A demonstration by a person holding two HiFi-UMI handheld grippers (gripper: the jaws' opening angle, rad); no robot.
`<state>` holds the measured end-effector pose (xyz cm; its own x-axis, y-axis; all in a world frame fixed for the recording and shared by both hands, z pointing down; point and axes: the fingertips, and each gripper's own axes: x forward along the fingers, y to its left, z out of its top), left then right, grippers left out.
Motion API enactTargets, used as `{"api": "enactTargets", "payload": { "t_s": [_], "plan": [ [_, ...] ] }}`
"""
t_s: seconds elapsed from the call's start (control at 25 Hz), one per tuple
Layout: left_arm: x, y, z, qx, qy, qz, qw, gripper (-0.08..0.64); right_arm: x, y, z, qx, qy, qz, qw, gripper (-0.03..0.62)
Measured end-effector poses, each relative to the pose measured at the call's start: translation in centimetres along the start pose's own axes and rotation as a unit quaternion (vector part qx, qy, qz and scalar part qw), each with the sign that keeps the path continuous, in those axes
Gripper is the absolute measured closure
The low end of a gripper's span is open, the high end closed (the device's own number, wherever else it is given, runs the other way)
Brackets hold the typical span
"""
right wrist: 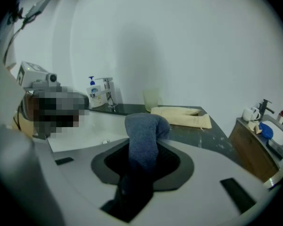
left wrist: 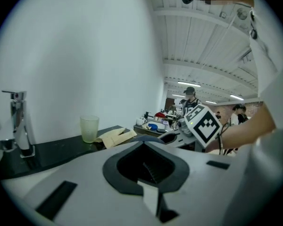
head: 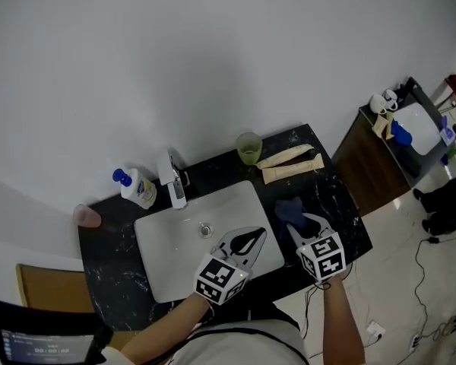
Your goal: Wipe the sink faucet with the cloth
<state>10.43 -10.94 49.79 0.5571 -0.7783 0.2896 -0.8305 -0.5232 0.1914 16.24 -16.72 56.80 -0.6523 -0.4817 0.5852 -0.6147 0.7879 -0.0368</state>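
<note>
The chrome faucet (head: 172, 176) stands at the back rim of the white sink (head: 167, 268); it also shows as the faucet (left wrist: 18, 122) at far left and the faucet (right wrist: 108, 92) beyond the basin. My right gripper (head: 294, 224) is over the black counter to the right of the sink, shut on the dark blue cloth (head: 288, 209). In the right gripper view the cloth (right wrist: 142, 138) rises out from between the jaws of the right gripper (right wrist: 140, 166). My left gripper (head: 259, 234) hangs over the sink's front right part, jaws together, empty; left gripper (left wrist: 148, 173).
A soap bottle (head: 137, 188) stands left of the faucet. A green cup (head: 248, 147) and beige folded cloths (head: 292, 166) lie at the back right of the counter (head: 114, 295). A brown cabinet (head: 376, 162) stands to the right. People stand far off in the left gripper view.
</note>
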Motion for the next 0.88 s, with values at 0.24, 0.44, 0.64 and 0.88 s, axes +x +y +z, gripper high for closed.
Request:
{"api": "enactTargets", "payload": {
  "t_s": [0.24,0.44,0.64,0.88],
  "plan": [
    [-6.4,5.7,1.2,-0.022,-0.039,0.109,0.9930,0.560,3.3,7.1,8.2,-0.051,-0.067,0.101,0.991,0.463],
    [-14.5,10.0,2.4,-0.049,-0.087,0.217,0.9710,0.560,3.9,15.0,14.6,-0.085,-0.132,0.201,0.967,0.463],
    [-20.3,12.7,2.1,-0.067,-0.124,0.294,0.9454,0.560,5.0,19.4,15.5,-0.122,-0.128,0.256,0.950,0.463],
    [-21.2,13.2,1.7,-0.075,-0.135,0.308,0.9387,0.560,5.4,20.7,15.7,-0.144,-0.119,0.270,0.944,0.463]
  ]
}}
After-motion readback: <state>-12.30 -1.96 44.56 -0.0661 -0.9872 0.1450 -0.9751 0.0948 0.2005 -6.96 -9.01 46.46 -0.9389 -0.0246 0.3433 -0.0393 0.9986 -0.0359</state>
